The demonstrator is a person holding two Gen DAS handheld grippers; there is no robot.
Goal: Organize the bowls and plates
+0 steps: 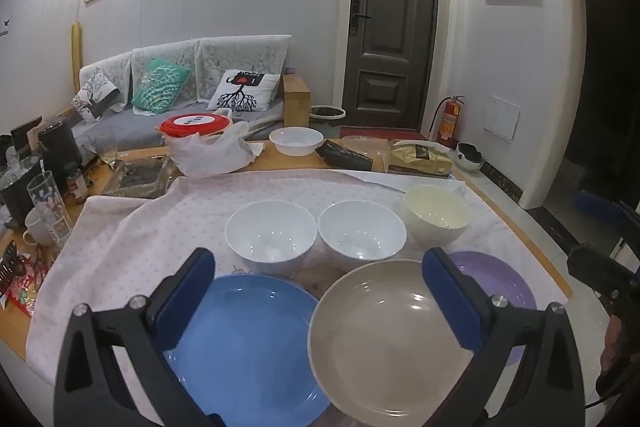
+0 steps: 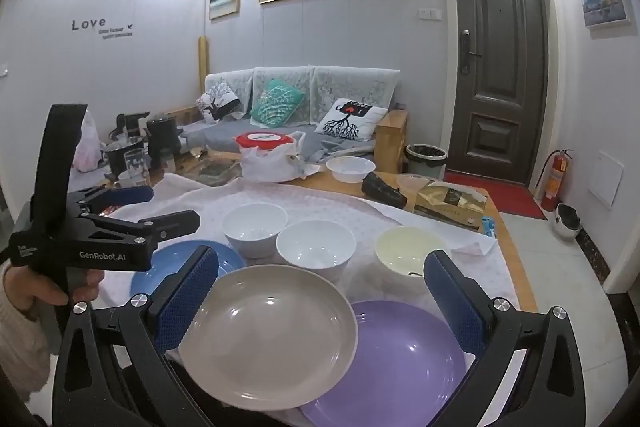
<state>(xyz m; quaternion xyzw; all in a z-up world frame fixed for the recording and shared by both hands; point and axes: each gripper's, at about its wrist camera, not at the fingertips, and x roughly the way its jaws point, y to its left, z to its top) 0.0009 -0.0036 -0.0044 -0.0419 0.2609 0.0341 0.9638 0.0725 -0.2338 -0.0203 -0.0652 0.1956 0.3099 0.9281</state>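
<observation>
A: Both claws are released, holding nothing. The left claw (image 1: 318, 291) hangs over the blue plate (image 1: 248, 343) and grey plate (image 1: 384, 339); the right claw (image 2: 320, 287) hangs over the grey and purple plate (image 2: 400, 363).

B: And the bowls?

A: Behind, two white bowls (image 1: 316, 233) touching, the cream bowl (image 1: 436, 217) apart.

B: The risk?

A: I think the grey rim lies on the purple. Lifting the purple first can tip it.
</observation>
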